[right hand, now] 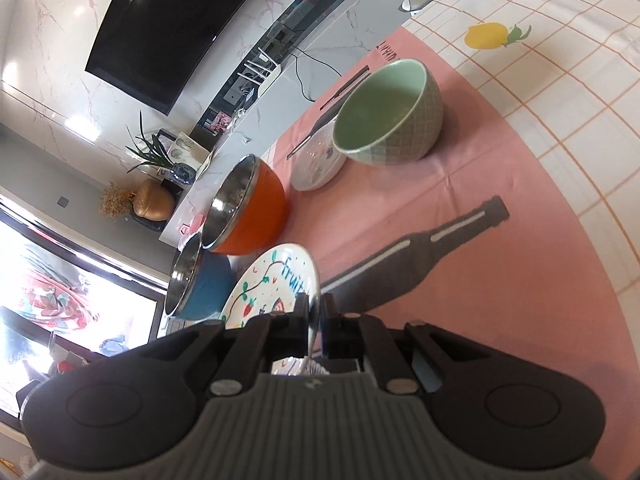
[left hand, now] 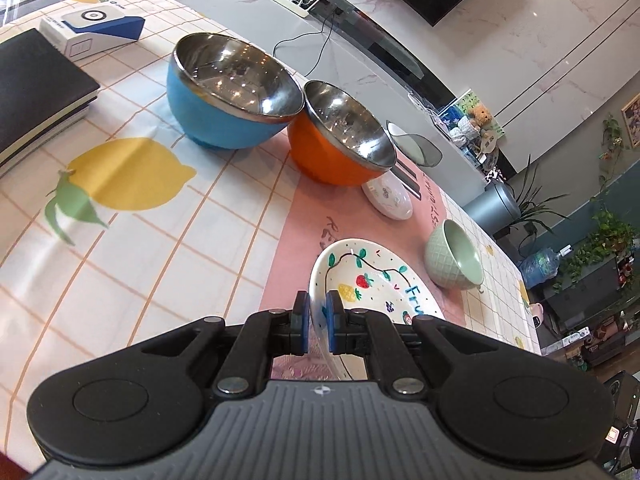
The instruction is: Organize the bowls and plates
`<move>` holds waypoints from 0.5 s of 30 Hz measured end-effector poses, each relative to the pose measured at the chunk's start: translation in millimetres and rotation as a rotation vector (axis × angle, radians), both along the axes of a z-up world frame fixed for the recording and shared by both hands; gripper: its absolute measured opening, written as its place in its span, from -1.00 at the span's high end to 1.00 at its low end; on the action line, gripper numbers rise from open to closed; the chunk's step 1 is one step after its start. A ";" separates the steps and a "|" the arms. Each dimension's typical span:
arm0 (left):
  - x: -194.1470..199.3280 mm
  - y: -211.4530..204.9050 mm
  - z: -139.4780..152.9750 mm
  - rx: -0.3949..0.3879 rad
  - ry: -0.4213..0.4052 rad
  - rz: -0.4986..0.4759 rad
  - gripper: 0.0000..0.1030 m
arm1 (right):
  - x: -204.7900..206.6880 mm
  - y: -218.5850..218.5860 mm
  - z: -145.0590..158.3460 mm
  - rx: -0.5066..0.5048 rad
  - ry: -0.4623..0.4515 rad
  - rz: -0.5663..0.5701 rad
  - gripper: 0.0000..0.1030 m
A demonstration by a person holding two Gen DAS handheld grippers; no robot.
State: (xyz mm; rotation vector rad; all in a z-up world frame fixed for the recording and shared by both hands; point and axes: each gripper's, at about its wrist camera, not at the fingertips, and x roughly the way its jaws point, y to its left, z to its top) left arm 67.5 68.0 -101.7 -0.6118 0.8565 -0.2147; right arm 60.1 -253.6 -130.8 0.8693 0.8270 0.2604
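Observation:
A white fruit-painted plate (left hand: pixel 372 280) is held by both grippers at opposite rims. My left gripper (left hand: pixel 317 312) is shut on its near rim. My right gripper (right hand: pixel 315 314) is shut on the same plate (right hand: pixel 272 284), seen edge-on. A blue steel-lined bowl (left hand: pixel 224 92) and an orange steel-lined bowl (left hand: pixel 336 140) stand side by side beyond it. A small white plate (left hand: pixel 390 198) lies behind the orange bowl. A green ceramic bowl (left hand: pixel 454 256) stands to the right; in the right wrist view the green bowl (right hand: pixel 392 116) sits beside the small white plate (right hand: pixel 318 160).
The table wears a checked lemon-print cloth (left hand: pixel 132 208) with a pink mat (right hand: pixel 460 260). A black notebook (left hand: pixel 36 88) and a blue-white box (left hand: pixel 90 28) lie at the far left. A white counter with a router (left hand: pixel 296 0) runs behind the table.

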 end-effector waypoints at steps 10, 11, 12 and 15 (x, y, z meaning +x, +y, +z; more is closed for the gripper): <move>-49.9 5.2 -5.8 0.031 0.031 0.006 0.83 | -45.0 10.0 -5.5 -0.005 0.032 0.061 0.94; -51.9 4.5 -7.7 0.032 0.040 0.006 0.82 | -47.1 9.9 -6.6 -0.008 0.037 0.062 0.94; -53.9 3.4 -9.6 0.035 0.045 0.004 0.82 | -48.4 9.7 -7.2 -0.012 0.041 0.063 0.94; -56.9 0.0 -12.1 0.046 0.057 -0.002 0.82 | -53.4 9.1 -8.1 -0.027 0.047 0.064 0.94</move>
